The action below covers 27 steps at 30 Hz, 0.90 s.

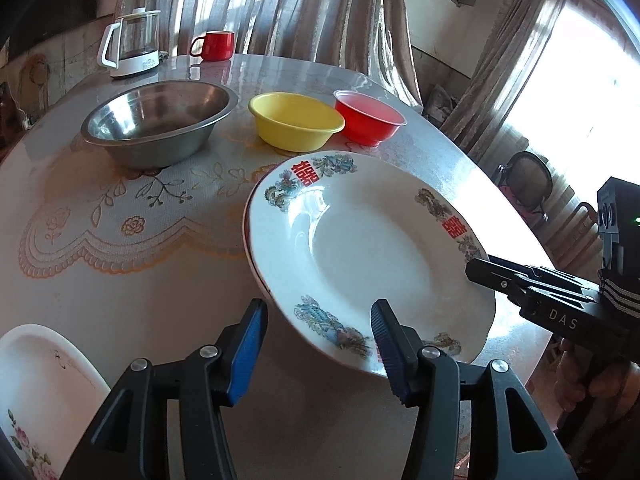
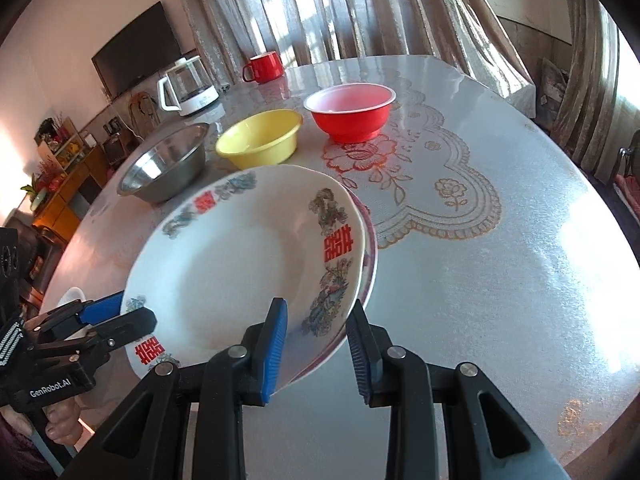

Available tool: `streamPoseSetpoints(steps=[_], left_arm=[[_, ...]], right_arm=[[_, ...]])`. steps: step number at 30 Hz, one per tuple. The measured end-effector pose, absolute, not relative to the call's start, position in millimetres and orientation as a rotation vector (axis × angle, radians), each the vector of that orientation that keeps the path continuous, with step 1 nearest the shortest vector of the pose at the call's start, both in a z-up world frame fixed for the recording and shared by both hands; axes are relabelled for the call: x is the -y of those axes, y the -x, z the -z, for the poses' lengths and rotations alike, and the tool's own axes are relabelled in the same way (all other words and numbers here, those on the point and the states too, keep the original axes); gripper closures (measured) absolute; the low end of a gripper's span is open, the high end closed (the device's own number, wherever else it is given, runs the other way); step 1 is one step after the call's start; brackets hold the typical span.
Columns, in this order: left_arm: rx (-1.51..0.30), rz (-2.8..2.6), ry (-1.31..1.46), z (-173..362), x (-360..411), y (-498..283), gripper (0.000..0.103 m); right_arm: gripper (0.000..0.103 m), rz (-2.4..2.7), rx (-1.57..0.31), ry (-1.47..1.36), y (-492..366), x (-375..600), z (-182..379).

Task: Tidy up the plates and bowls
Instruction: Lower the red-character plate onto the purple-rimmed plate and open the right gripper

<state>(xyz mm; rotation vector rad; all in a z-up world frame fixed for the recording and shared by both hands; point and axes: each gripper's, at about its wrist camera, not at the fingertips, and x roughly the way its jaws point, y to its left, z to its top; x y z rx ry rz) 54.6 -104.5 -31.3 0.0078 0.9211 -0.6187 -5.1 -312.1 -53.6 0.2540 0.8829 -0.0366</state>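
Note:
A white plate point(image 1: 360, 256) point(image 2: 232, 264) with red characters and blue-green flowers lies on a second plate point(image 2: 370, 256) with a dark red rim, near the table's front. My left gripper point(image 1: 318, 344) point(image 2: 132, 316) stands open around the white plate's near rim, one blue pad above and one below, with gaps showing. My right gripper point(image 2: 318, 350) point(image 1: 476, 270) is shut on the opposite rim of the white plate. Behind them stand a steel bowl point(image 1: 160, 120) point(image 2: 168, 164), a yellow bowl point(image 1: 296, 120) point(image 2: 260, 140) and a red bowl point(image 1: 368, 116) point(image 2: 352, 112).
A round table point(image 1: 100, 300) point(image 2: 500, 280) wears a lace-pattern cover. A glass kettle point(image 1: 132, 44) point(image 2: 188, 88) and a red mug point(image 1: 216, 46) point(image 2: 264, 66) stand at its far edge. A white flowered object point(image 1: 40, 380) sits at the lower left. Curtains hang behind.

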Motion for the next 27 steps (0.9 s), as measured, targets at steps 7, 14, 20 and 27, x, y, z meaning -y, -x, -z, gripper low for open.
streamPoseSetpoints(steps=[7,14,20,27], left_arm=[[-0.918,0.624,-0.009,26.8,109.5,-52.7,0.048],[-0.910,0.603,-0.015,24.9,113.0,-55.5,0.045],[-0.888,0.606,-0.039,24.6,117.3,-57.7,0.043],[-0.870,0.594,-0.083,27.2,116.9,-49.8,0.040]], right_arm=[[0.074,0.072,-0.853,-0.195,4.2,306.9,55.2],[0.079,0.119,-0.825,-0.144,-3.1,305.3,53.3],[0.079,0.144,-0.822,-0.124,-8.5,305.5,53.1],[0.074,0.143,-0.841,-0.141,-9.8,304.0,54.5]])
